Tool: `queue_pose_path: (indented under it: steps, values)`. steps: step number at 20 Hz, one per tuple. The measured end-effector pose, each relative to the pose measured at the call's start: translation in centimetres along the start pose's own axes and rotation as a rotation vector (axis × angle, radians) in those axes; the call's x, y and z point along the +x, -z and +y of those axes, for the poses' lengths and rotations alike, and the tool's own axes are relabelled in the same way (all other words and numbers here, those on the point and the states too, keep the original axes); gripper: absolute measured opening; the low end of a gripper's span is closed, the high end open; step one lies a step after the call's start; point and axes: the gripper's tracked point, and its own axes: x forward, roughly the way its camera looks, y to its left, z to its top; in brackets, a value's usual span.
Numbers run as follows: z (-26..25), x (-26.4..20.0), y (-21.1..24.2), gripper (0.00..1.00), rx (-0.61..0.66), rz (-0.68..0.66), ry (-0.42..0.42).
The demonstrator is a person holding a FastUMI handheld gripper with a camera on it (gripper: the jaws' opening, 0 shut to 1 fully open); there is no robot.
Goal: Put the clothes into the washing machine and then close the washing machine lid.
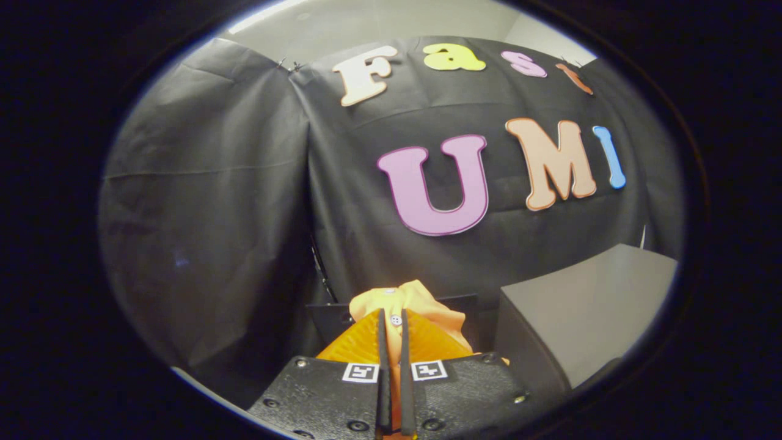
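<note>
An orange garment with small white buttons bunches up just ahead of my fingertips and runs down between the two fingers. My gripper is shut on this cloth, its fingers nearly touching with a thin fold pinched between them. The garment is held up in the air in front of the black booth wall. To the right of the fingers stands a grey box-shaped body with a flat top, which may be the washing machine; I cannot tell where its lid or opening is.
A dark flat panel sits behind the garment, just left of the fingers. The black cloth wall hangs close behind everything. A pale ceiling shows above the cloth.
</note>
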Motion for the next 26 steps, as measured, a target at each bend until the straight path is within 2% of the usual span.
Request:
queue_pose_path:
  steps: [14, 21, 26]
  values:
    - [0.2, 4.4, 17.9, 0.05, 0.008, 0.187, -0.021]
    - [-0.9, 6.0, 22.9, 0.06, 0.037, 0.204, -0.022]
    - [-0.9, 7.1, 24.1, 0.08, 0.046, 0.247, 0.001]
